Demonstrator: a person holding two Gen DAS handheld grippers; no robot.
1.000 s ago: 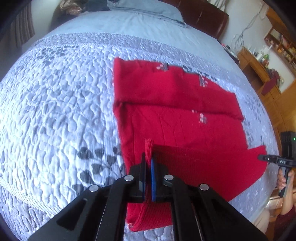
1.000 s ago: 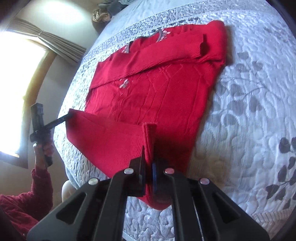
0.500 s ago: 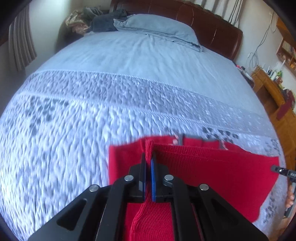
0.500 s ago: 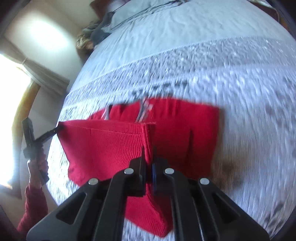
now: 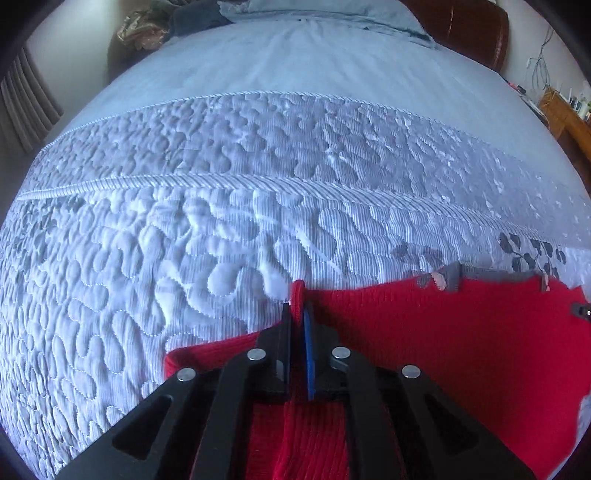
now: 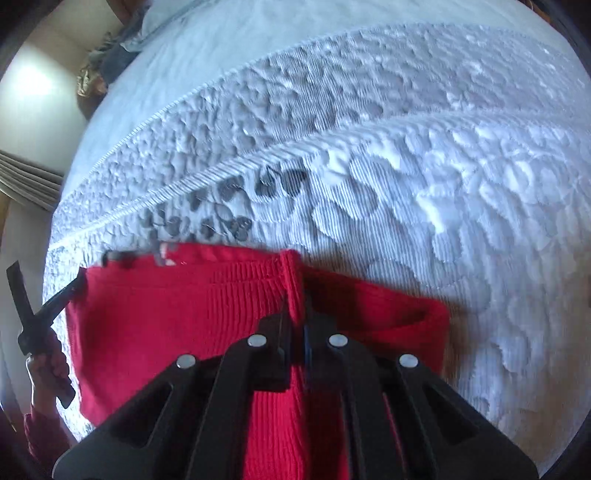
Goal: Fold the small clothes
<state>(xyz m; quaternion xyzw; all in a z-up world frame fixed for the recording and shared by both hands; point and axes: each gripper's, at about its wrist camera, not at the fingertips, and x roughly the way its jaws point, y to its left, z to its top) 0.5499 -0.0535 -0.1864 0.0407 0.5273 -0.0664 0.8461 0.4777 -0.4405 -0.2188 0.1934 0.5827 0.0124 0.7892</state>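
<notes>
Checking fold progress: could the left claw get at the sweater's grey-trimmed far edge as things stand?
Probably not yet: the left claw is shut on the red sweater hem, so it must let go first. The grey-trimmed edge lies uncovered beyond.

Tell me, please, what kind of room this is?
Most likely a bedroom: a bed with a quilted bedspread, a pillow near the dark wooden headboard, and curtains at the side.
</notes>
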